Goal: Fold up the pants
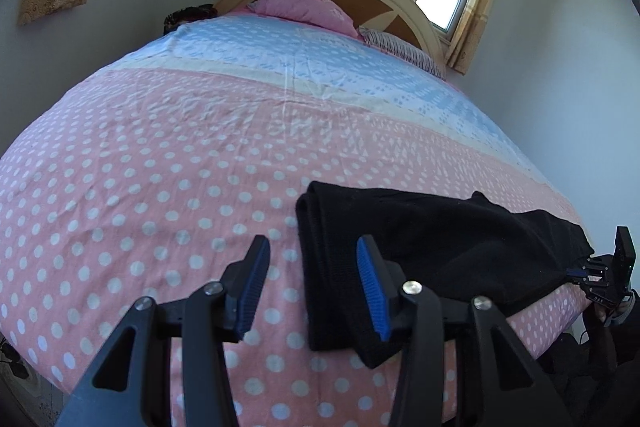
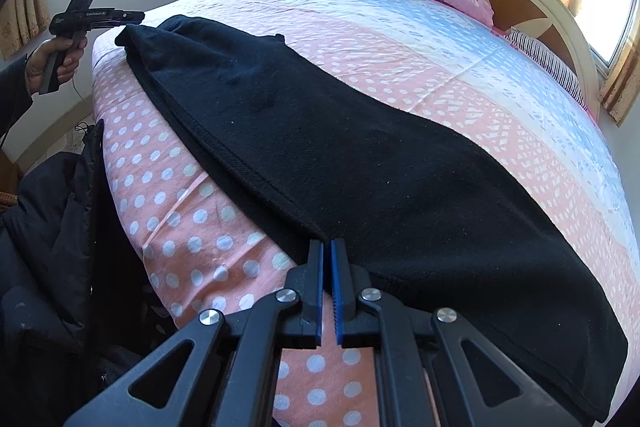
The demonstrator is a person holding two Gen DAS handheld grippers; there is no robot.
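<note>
Black pants (image 2: 360, 163) are laid lengthwise along the near edge of the bed (image 1: 140, 167), on the pink polka-dot sheet, apparently already doubled leg over leg; the seamed edge runs parallel to the mattress side.

Left claw (image 1: 312, 287): jaws held wide apart, nothing gripped. It is poised over one end of the pants, one blue pad above the fabric and the other over bare sheet, so that end can likely be straddled and pinched.

Right claw (image 2: 326, 283): jaws nearly closed, with a thin gap between the pads. It is set at the seamed edge near the opposite end; whether fabric is actually caught between the pads cannot be told.

Each end is attended by one claw, presumably so the length can be lifted and folded end to end without sagging.

A pink pillow (image 1: 304, 5) is seen by the headboard (image 1: 400, 3), well apart from the work.
</note>
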